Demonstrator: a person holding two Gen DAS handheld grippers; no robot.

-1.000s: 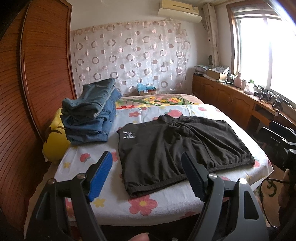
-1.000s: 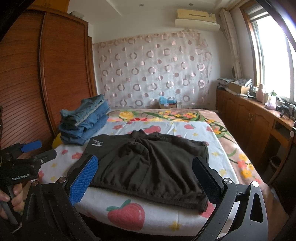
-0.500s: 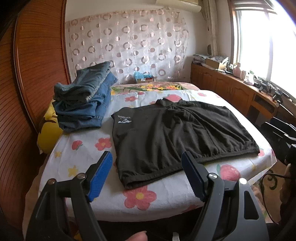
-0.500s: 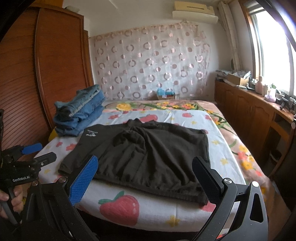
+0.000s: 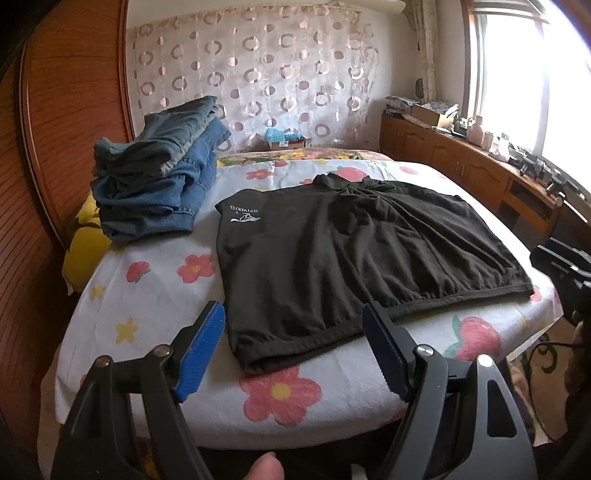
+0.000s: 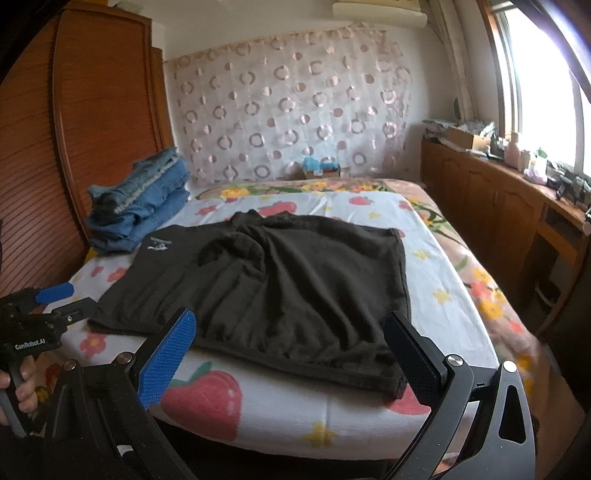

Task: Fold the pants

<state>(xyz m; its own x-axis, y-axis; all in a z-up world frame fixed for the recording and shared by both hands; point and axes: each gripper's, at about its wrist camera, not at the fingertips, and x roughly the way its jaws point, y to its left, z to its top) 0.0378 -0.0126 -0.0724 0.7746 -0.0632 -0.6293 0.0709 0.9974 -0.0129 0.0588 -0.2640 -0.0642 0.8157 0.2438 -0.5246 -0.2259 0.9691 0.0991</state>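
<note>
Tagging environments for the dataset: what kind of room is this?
A home bedroom, most likely. A bed with a flower-print sheet holds the black shorts and a stack of folded jeans; a wooden wardrobe stands alongside, with a wall air conditioner above the curtain.

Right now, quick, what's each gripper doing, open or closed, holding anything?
Left gripper: tongs open, holding nothing, above the near edge of the black shorts.
Right gripper: tongs open, holding nothing.
</note>
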